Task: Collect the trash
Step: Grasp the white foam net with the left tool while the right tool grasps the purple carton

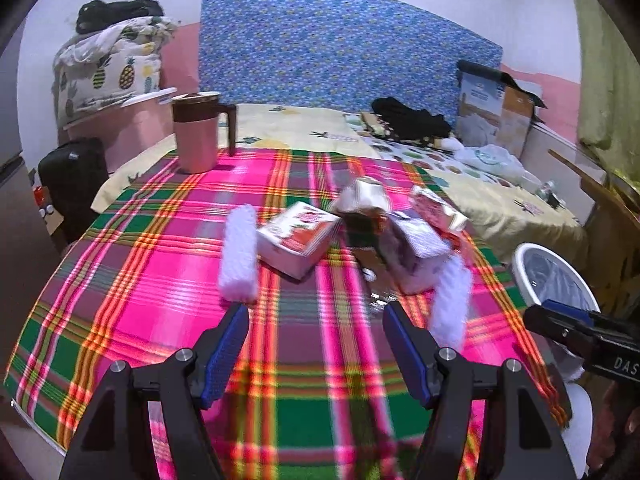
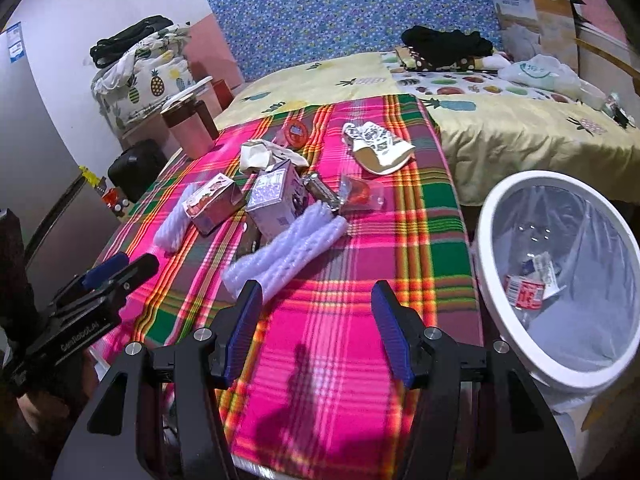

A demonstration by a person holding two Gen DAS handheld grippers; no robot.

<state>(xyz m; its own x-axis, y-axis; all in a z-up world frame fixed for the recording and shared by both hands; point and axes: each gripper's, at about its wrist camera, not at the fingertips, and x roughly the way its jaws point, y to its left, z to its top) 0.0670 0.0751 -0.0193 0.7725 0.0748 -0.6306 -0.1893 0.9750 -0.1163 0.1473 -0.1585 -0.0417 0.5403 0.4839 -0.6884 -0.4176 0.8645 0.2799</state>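
While most trash remains clustered on the plaid cloth [image 2: 360, 248], both the left gripper [image 1: 314, 344] and right gripper [image 2: 316, 324] hover spread wide and empty. One bottle [image 2: 524, 292] already lies in the white bin [image 2: 492, 216]. Next move: probably close on the nearest foam sleeve [image 2: 284, 248].

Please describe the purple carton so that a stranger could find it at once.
Look at the pink plaid cloth beside the white bin. In the trash pile at its middle stands the purple carton, between a red-printed carton and white foam netting; only it is purple.
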